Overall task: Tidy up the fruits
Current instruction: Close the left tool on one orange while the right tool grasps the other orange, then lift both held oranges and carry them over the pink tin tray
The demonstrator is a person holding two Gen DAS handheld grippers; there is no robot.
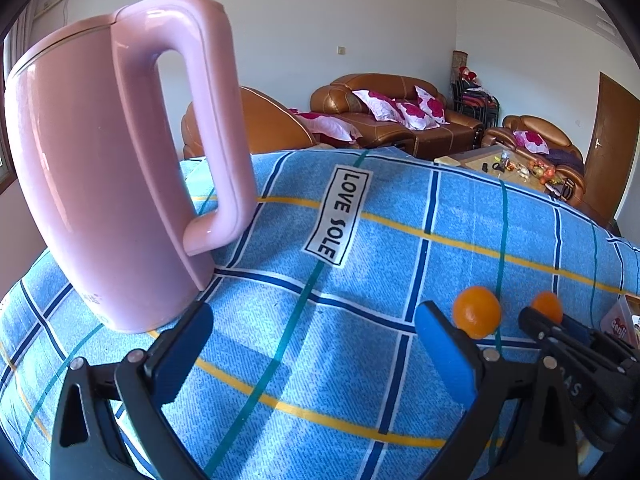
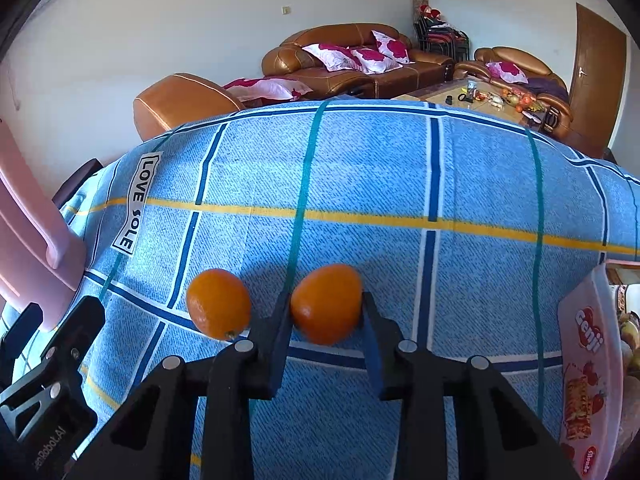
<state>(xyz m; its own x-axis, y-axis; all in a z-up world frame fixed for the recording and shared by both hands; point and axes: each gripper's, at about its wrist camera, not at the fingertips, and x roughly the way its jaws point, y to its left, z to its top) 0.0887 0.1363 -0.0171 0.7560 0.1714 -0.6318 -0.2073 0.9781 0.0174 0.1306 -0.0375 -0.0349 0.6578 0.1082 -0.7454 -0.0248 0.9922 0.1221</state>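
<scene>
Left wrist view: left gripper jaws wide apart, nothing between them, over the blue checked cloth. Pink kettle stands close by its left finger. One orange just beyond the right finger; right gripper beside it.

Right wrist view: right gripper clamped on second orange, resting on cloth. Free orange just left, touching the finger. Pink snack box at right edge.
</scene>
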